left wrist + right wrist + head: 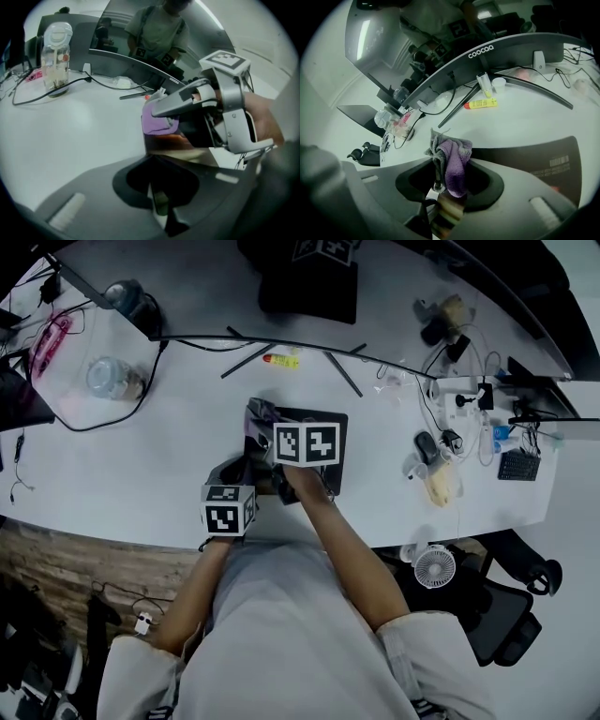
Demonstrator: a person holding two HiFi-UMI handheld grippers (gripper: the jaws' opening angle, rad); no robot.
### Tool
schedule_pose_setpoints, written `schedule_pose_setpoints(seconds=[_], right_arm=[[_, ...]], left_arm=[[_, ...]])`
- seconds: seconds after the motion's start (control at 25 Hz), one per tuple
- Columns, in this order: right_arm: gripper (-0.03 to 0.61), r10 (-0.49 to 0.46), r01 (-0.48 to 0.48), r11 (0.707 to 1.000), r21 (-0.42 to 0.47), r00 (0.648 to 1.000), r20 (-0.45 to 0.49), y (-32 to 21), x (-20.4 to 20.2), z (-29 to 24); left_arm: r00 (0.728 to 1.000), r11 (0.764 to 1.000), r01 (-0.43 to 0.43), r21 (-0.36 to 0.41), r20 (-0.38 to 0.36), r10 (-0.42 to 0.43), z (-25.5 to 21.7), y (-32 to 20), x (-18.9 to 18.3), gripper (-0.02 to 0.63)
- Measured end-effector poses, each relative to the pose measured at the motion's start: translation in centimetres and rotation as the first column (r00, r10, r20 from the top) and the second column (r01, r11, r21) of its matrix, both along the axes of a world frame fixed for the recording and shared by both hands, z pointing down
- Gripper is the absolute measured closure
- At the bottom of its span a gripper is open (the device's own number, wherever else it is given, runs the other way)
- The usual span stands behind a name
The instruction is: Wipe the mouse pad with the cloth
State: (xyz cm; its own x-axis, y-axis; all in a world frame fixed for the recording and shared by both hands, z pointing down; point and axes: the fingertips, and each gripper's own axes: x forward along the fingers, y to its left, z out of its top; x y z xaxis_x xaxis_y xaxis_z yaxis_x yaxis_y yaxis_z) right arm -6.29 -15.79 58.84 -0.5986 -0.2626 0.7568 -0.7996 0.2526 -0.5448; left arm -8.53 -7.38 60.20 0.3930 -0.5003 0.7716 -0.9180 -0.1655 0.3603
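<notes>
A black mouse pad [325, 418] lies on the white desk [169, 456] in front of the person. My right gripper [447, 187] is shut on a bunched purple and grey cloth [454, 164], held over the pad's far left part [525, 159]. The head view shows the cloth [262, 412] at that corner. My left gripper [159, 206] is at the pad's near left edge, its jaws closed on a thin strip that looks like the pad's edge [161, 147]. In the left gripper view the right gripper [161, 108] and cloth [157, 124] are just ahead.
A curved monitor [309, 343] on thin legs stands behind the pad, with a yellow tube [281, 359] under it. A clear jar [112, 378] and cables lie to the left. A mouse [427, 446], chargers and a small fan [434, 568] are to the right.
</notes>
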Motion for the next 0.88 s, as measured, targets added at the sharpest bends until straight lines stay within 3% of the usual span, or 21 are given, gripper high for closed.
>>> schedule_pose_setpoints(seconds=[0.88], right_arm=[[0.408,-0.018,0.019,0.998,-0.063,1.0,0.012,0.2,1.8,0.3]], left_arm=[[0.999,0.999,0.03,0.031,0.033,-0.031,0.1,0.3,0.2,0.614]])
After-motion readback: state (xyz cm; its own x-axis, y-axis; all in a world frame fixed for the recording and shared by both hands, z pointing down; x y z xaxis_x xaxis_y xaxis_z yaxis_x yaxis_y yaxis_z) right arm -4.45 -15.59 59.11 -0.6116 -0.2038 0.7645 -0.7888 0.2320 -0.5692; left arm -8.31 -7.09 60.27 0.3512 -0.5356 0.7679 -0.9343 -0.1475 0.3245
